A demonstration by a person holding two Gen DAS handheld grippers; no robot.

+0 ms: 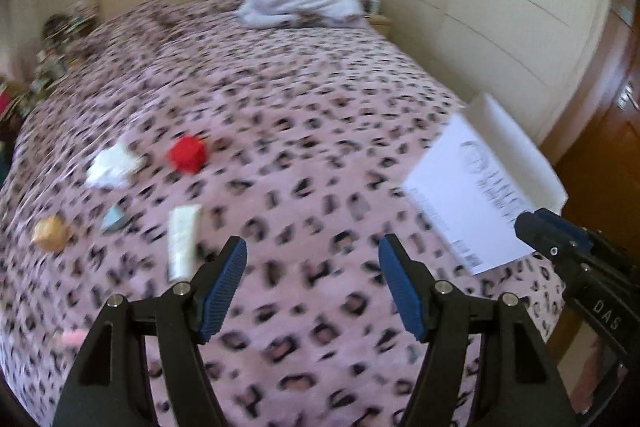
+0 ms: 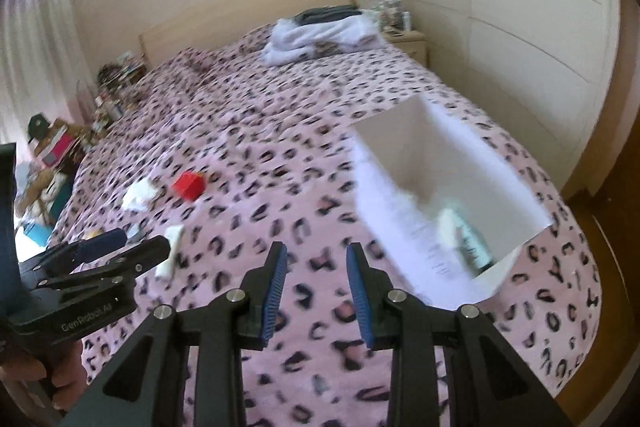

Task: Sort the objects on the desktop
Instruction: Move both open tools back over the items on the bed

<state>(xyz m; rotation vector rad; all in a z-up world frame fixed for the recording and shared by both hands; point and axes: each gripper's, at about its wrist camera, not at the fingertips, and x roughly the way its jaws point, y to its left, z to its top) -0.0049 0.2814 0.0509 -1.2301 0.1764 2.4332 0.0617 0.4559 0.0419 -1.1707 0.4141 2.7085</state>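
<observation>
— Left wrist view: what lies on the bed point(image 1: 320, 115)?
— On the pink leopard-print cover, far left of the left gripper point(image 1: 312, 283), sit a red box point(image 1: 187, 154), a crumpled white tissue point(image 1: 112, 167), a white tube point(image 1: 182, 239) just beside the left finger, and a tan object point(image 1: 50, 233). The jaws stand released, nothing between them.
— And the white box point(image 2: 448, 187)?
— It sits near the bed's right edge, open, with a bottle point(image 2: 470, 243) inside. The right gripper point(image 2: 316, 287) hangs just left of it, jaws drawn in but not touching, gripping nothing.
— Anything in the way?
— Only bare cover lies between the grippers and the items. Folded white towels point(image 1: 300, 7) lie far off by the headboard.
</observation>
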